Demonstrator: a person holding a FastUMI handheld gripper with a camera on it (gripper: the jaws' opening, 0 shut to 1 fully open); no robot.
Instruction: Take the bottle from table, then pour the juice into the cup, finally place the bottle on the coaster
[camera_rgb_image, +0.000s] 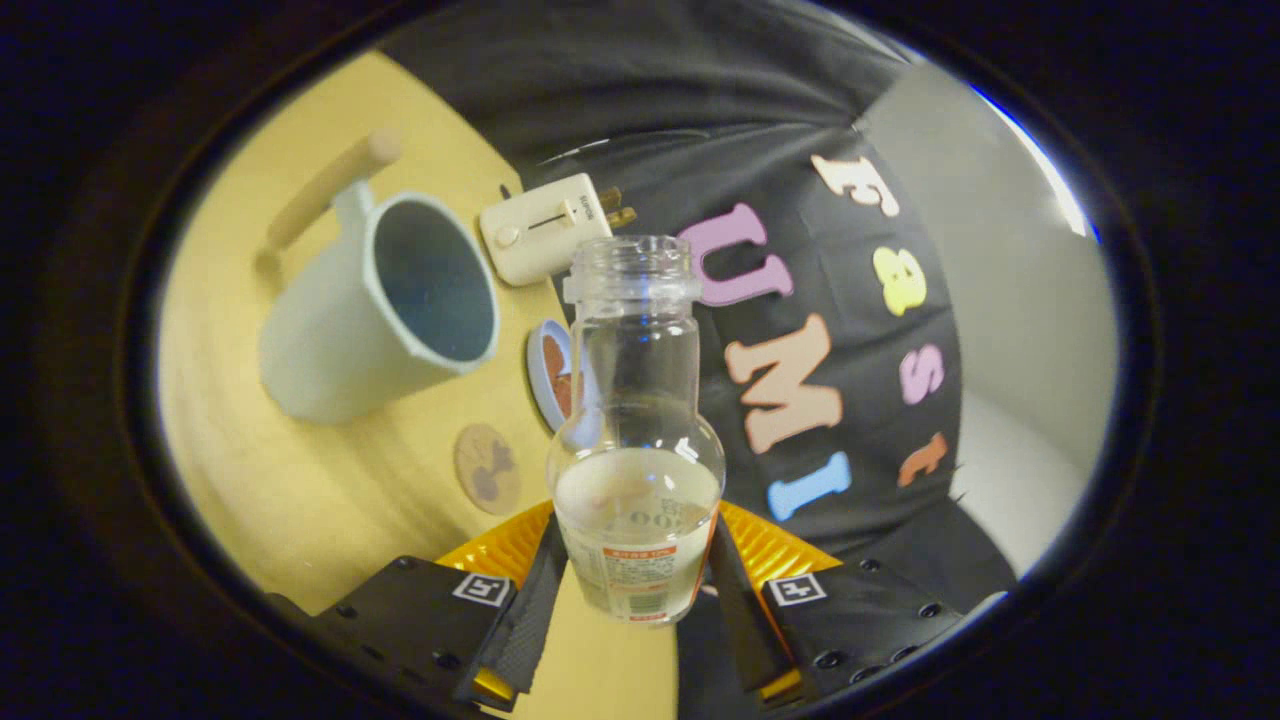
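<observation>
My gripper (632, 575) is shut on a clear glass bottle (636, 420), both fingers pressing its labelled lower body. The bottle has no cap and holds pale liquid in its lower part. The whole view is rolled, so the table (300, 500) slants. A pale blue cup (380, 310) with a wooden handle stands on the table beyond and to the left of the bottle, its mouth open toward me. A round brown coaster (487, 468) lies flat on the table just left of the bottle's body, between the cup and my fingers.
A cream toaster-like box (545, 238) with a slider stands beyond the cup near the table's far edge. A small blue-rimmed round dish (555, 372) with a reddish-brown inside sits behind the bottle. The black cloth wall hangs past the table's edge.
</observation>
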